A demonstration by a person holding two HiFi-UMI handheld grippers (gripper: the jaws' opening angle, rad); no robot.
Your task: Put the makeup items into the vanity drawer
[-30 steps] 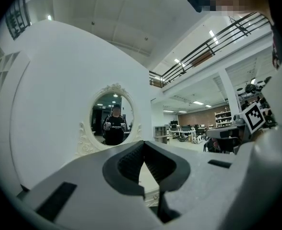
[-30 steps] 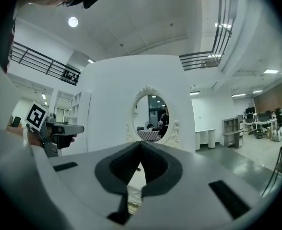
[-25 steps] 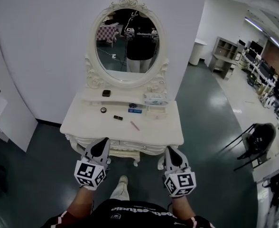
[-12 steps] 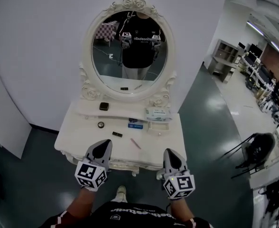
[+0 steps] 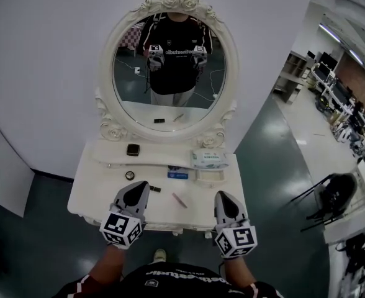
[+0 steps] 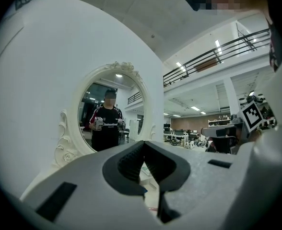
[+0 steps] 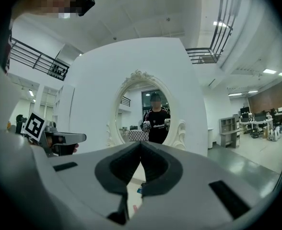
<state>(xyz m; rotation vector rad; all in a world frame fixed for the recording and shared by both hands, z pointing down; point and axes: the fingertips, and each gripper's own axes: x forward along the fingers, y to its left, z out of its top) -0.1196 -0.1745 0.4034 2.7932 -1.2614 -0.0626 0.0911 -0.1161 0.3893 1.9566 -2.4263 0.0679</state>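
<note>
Left gripper (image 5: 139,187): grey two-jaw tool with a black-and-white marker cube, lower left of centre in the head view. Its jaws were pressed together tip to tip with nothing between them. It showed against the front of the table top, just beside the small dark block.
Right gripper (image 5: 223,197): matching tool, lower right of centre. Its jaws were closed and empty, and it was near no item.
Table: white carved vanity table (image 5: 86,194) against a white wall, with an oval rose-framed mirror (image 5: 126,85) above it.
Drawer: its front could not be made out from above.
Makeup items, all lying on the table top at frame centre:
- dark square compact (image 5: 133,149), on the raised back shelf
- small round pot (image 5: 130,175), left of centre
- small dark block (image 5: 155,189)
- flat blue packet (image 5: 177,174)
- slim pink stick (image 5: 179,200), lying aslant, nearest the front edge
Other: pale tissue pack (image 5: 209,160), at the back right, below the mirror.
</note>
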